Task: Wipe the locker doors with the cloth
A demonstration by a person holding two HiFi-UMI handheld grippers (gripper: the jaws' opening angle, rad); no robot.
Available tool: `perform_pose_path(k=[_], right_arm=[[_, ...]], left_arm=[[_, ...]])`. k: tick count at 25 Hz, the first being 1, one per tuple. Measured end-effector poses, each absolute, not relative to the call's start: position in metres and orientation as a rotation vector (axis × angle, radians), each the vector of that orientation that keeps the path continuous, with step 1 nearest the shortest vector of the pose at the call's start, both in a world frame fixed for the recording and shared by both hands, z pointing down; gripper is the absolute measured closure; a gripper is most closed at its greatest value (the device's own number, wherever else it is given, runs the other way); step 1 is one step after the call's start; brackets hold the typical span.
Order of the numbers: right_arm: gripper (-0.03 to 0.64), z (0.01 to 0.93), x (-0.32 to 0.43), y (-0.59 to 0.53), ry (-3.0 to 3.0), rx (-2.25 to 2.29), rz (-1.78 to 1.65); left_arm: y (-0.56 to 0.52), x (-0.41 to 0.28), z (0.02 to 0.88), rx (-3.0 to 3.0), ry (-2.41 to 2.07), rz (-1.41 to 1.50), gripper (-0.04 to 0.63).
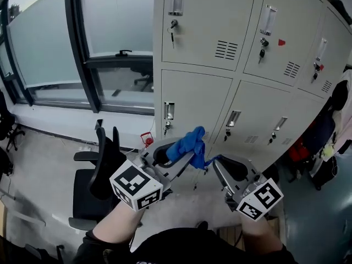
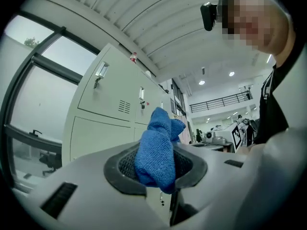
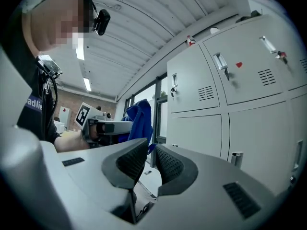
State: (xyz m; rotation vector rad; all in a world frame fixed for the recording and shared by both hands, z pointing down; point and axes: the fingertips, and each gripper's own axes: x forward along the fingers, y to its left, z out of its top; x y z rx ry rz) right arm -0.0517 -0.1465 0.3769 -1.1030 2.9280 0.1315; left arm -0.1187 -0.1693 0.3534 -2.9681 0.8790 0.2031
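Faces pale grey locker doors (image 1: 198, 98) across the upper right of the head view, with a window (image 1: 49, 43) at upper left and a black chair (image 1: 91, 186) at lower left. Holds the left claw (image 1: 176, 155) at lower centre, clenched on a bunched blue cloth (image 1: 187, 143) in front of a lower door. Keeps the right claw (image 1: 217, 166) just beside it, a cloth corner reaching toward its tips.

From the left claw's view, shows both pads grasping the cloth at frame centre, lockers at left.

From the right claw's view, shows pads drawn almost together, only a thin slit between, nothing lodged there; cloth behind at left.
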Motion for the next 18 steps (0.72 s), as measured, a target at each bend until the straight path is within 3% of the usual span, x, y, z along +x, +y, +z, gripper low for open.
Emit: perform_pose_path(k=[9, 18], right_arm=[[0.565, 0.379, -0.039, -0.142, 2.924, -0.943, 0.120], [0.565, 0.396, 0.019, -0.146, 2.861, -0.888, 0.074]], left_arm=[[-0.156, -0.100, 0.383, -3.036, 0.974, 0.113, 0.482], [-0.144, -0.024, 0.412, -3.079, 0.954, 0.066, 0.482]])
